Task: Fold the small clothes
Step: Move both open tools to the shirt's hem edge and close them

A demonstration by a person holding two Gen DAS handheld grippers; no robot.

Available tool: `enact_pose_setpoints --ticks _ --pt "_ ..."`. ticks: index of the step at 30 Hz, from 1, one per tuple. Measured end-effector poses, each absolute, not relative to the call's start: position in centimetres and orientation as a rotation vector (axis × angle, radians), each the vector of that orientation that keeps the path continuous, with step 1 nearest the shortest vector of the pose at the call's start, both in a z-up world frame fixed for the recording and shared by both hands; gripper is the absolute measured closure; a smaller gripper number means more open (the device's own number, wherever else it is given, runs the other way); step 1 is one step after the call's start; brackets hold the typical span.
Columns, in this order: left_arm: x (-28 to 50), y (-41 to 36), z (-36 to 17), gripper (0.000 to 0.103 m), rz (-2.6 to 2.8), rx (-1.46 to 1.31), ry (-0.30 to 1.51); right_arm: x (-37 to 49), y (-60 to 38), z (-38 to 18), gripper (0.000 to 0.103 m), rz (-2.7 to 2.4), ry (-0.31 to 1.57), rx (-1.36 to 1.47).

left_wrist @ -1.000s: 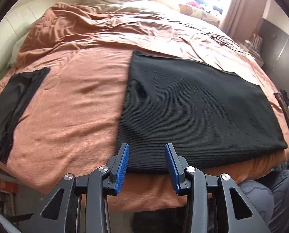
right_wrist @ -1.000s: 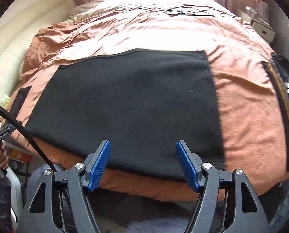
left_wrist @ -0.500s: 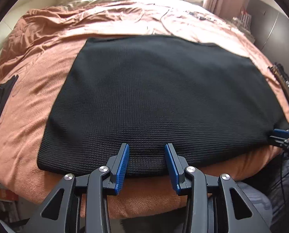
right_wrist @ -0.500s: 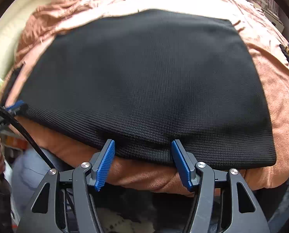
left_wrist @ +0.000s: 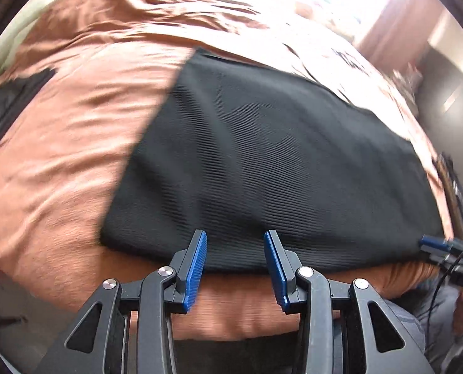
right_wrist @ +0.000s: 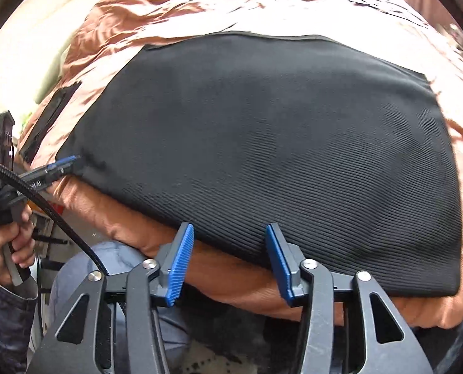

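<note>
The right gripper (right_wrist: 228,265) narrowed its jaws, which were closing over the near hem of the black ribbed garment (right_wrist: 262,143) without pinching it. The left gripper (left_wrist: 234,268) swung from the hem's middle toward the garment's left corner.

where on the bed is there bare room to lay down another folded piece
The brown bedspread is bare between the black ribbed cloth and the dark garment at the left edge. A narrower strip shows right of the cloth. The near edge is crowded: both grippers sit there.
</note>
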State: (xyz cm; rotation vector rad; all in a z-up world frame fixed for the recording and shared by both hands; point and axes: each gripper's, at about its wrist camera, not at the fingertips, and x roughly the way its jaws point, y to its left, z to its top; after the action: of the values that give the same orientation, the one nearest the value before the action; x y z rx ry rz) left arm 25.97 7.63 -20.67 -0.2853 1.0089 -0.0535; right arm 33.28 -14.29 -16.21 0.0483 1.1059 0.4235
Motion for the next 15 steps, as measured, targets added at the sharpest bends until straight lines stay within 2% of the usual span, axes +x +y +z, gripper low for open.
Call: enact_pose_setpoints --ticks 3,15 --pt "25.5 10.7 -21.2 0.062 -0.019 -0.350 1.007 34.6 -13.7 -17.3 0.074 0.461 1.132 0.087" --pt "22.4 16.6 -20.7 0.062 0.001 -0.523 0.957 38.0 -10.5 -18.5 0.078 0.628 1.163 0.157"
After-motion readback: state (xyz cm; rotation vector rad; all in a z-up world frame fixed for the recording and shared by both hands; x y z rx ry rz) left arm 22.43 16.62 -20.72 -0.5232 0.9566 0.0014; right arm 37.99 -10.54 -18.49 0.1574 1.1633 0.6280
